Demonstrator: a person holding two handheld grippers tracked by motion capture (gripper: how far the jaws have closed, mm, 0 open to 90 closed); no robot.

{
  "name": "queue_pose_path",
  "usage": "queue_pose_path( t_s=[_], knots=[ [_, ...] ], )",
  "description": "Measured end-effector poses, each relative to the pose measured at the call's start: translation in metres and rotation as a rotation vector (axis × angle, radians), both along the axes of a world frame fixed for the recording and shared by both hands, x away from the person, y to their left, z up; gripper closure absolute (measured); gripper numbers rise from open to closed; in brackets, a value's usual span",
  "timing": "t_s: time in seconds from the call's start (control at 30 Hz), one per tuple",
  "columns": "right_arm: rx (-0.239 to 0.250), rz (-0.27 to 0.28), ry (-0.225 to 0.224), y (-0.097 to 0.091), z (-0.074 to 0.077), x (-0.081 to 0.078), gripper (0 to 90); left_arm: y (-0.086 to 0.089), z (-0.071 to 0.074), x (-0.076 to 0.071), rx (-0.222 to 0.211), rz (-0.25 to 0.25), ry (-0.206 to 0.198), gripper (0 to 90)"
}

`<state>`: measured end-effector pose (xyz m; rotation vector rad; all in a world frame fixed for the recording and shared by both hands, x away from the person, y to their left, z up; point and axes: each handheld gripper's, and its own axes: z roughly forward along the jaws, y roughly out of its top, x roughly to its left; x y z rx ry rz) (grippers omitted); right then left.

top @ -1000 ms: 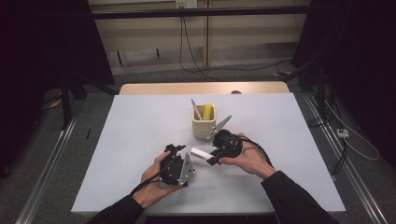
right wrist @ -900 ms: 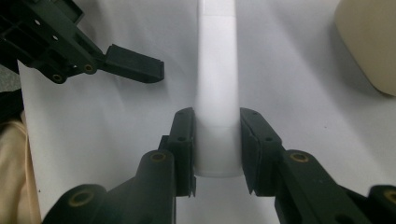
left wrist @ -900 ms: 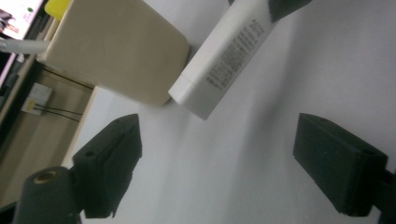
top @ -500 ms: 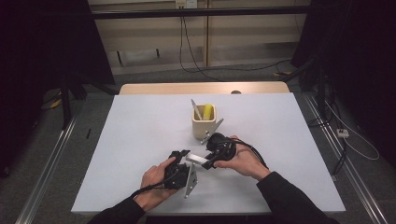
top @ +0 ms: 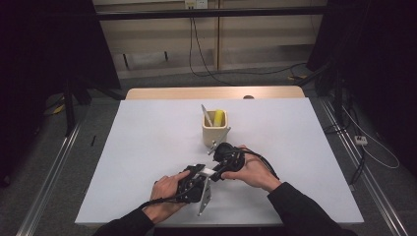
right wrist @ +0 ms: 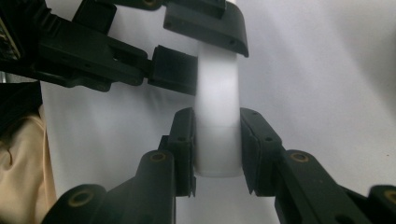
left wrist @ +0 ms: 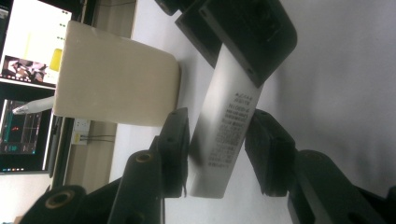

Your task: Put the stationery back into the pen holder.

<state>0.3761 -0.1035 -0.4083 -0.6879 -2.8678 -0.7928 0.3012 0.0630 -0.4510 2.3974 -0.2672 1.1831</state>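
Note:
A white tube with small print [left wrist: 224, 126] hangs level just above the table, gripped from both ends. My right gripper [right wrist: 217, 144] is shut on one end of the tube [right wrist: 217, 121], both pads pressed against it. My left gripper [left wrist: 217, 149] has just been closing its jaws, and its pads now press the printed end. In the high view the tube [top: 207, 171] bridges the left gripper [top: 199, 170] and the right gripper [top: 217, 172] near the table's front middle. A beige cup [top: 215, 132] stands just behind them.
The cup holds a yellow item [top: 219, 117] and a silver pen [top: 206, 115]. The white table [top: 147, 142] ends in a wooden strip at the far side. Cables lie on the floor beyond. A lit monitor [left wrist: 28, 56] appears behind the cup [left wrist: 116, 79].
The right gripper brought the tube left and nearer; the left gripper came up to it, and its jaws closed around the tube's free end.

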Motion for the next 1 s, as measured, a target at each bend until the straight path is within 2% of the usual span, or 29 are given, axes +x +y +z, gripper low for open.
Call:
queue_pose_path(
  t_s=[0.07,0.2,0.27,0.3,0.43,0.5,0.63,0.67,0.77,0.8,0.87,0.9,0.93,1.0],
  knots=[
    [0.005,-0.002,0.006,-0.001,0.0,0.0,68.5,-0.001,-0.001,-0.002,0.009,-0.006,-0.021,61.6],
    [0.017,-0.019,0.019,-0.001,-0.001,0.0,68.4,-0.003,-0.003,-0.002,0.029,-0.021,-0.03,63.6],
    [0.017,-0.019,0.016,-0.003,-0.001,0.001,68.4,-0.003,-0.004,0.0,0.032,-0.028,-0.023,65.0],
    [0.028,-0.038,0.026,-0.003,-0.001,0.001,68.4,-0.003,-0.004,0.0,0.039,-0.027,-0.019,65.8],
    [0.048,-0.048,0.021,-0.004,0.001,0.0,68.3,-0.003,-0.003,0.0,0.029,-0.024,-0.01,68.0],
    [0.056,-0.045,0.019,-0.005,0.002,0.001,68.2,-0.004,-0.003,0.001,0.021,-0.018,0.011,68.4],
    [0.069,-0.049,0.03,-0.006,-0.001,0.002,67.9,-0.003,-0.003,0.004,0.009,0.0,0.087,68.7],
    [0.071,-0.049,0.028,-0.006,-0.002,0.002,67.9,-0.003,-0.005,0.005,-0.03,0.003,0.115,68.8],
    [0.088,-0.064,0.027,-0.008,-0.003,0.002,67.4,-0.002,-0.001,0.008,-0.029,0.02,0.148,69.3],
    [0.087,-0.08,0.014,-0.009,-0.003,0.002,67.1,-0.002,0.0,0.009,-0.038,0.017,0.147,69.4],
    [0.107,-0.073,0.016,-0.011,-0.002,0.002,66.4,-0.002,0.0,0.01,-0.05,0.032,0.178,69.5],
    [0.112,-0.074,0.011,-0.012,-0.002,0.001,65.3,-0.001,0.003,0.011,-0.012,0.033,0.176,69.5],
    [0.112,-0.076,0.008,-0.013,-0.003,0.001,63.4,0.0,0.003,0.012,-0.015,0.04,0.194,69.6],
    [0.112,-0.075,0.001,-0.015,-0.003,0.0,62.8,0.001,0.003,0.014,-0.055,0.051,0.226,69.7]
  ],
)
